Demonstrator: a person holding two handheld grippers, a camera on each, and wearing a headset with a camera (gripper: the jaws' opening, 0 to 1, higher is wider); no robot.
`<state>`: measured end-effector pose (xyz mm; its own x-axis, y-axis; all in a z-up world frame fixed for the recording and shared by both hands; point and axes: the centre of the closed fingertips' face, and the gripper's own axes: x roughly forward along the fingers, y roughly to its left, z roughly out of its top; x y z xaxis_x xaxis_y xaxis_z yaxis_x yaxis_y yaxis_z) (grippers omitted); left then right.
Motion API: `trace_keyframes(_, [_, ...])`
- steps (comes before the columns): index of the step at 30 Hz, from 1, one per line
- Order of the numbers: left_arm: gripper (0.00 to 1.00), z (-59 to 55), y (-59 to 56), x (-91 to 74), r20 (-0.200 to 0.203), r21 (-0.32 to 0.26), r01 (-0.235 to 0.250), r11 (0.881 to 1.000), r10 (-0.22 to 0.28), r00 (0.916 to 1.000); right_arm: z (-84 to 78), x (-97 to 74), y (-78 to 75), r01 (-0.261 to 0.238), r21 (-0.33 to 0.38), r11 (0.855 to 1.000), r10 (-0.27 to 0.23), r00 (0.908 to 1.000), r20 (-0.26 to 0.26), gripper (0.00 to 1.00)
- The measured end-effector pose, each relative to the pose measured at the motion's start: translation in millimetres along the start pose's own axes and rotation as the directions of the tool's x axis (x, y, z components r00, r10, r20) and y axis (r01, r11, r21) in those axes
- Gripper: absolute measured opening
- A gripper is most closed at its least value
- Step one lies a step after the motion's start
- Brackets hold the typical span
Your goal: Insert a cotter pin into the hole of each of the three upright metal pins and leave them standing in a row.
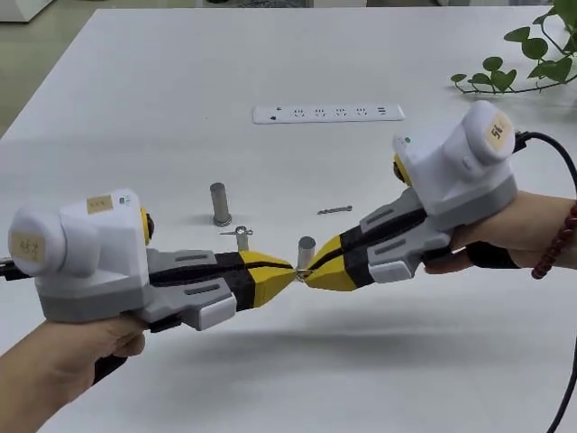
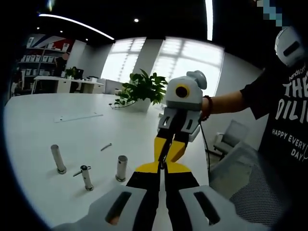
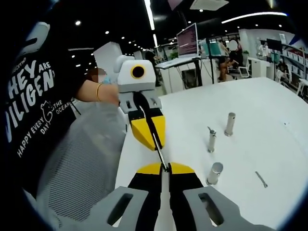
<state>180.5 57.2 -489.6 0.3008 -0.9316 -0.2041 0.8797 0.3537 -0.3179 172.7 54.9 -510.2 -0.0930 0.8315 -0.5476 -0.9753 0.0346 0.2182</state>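
Three upright metal pins stand in a row on the white table [image 1: 135, 108]. The far pin [image 1: 219, 204] is bare. The middle pin [image 1: 242, 237] has a cotter pin through its top. The near pin [image 1: 306, 251] stands just behind the gripper tips. My left gripper [image 1: 290, 272] and right gripper [image 1: 308, 273] meet tip to tip above the table. Both are shut on one thin cotter pin [image 3: 160, 155], which spans the short gap between them. Another cotter pin [image 1: 334, 210] lies loose on the table beyond the row.
A white power strip [image 1: 328, 113] lies farther back. A leafy plant [image 1: 532, 63] sits at the far right corner. A black cable [image 1: 566, 171] trails from the right gripper. The person's torso [image 3: 33, 115] stands close to the table's near edge.
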Motion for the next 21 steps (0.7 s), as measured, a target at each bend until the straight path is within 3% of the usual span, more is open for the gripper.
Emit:
trace_keyframes(12, [0.00, -7.1, -1.4, 4.3, -0.035, 0.028, -0.002, 1.000, 0.003, 0.9994, -9.3, 1.2, 1.5, -0.014, -0.114, 0.993, 0.003, 0.9957, -0.093, 0.00])
trace_keyframes(21, [0.03, -9.3, 6.5, 7.4, -0.053, 0.070, -0.053, 0.996, 0.056, 0.9970, -15.7, -1.1, -5.4, 0.008, -0.159, 0.987, -0.030, 0.9899, -0.138, 0.00])
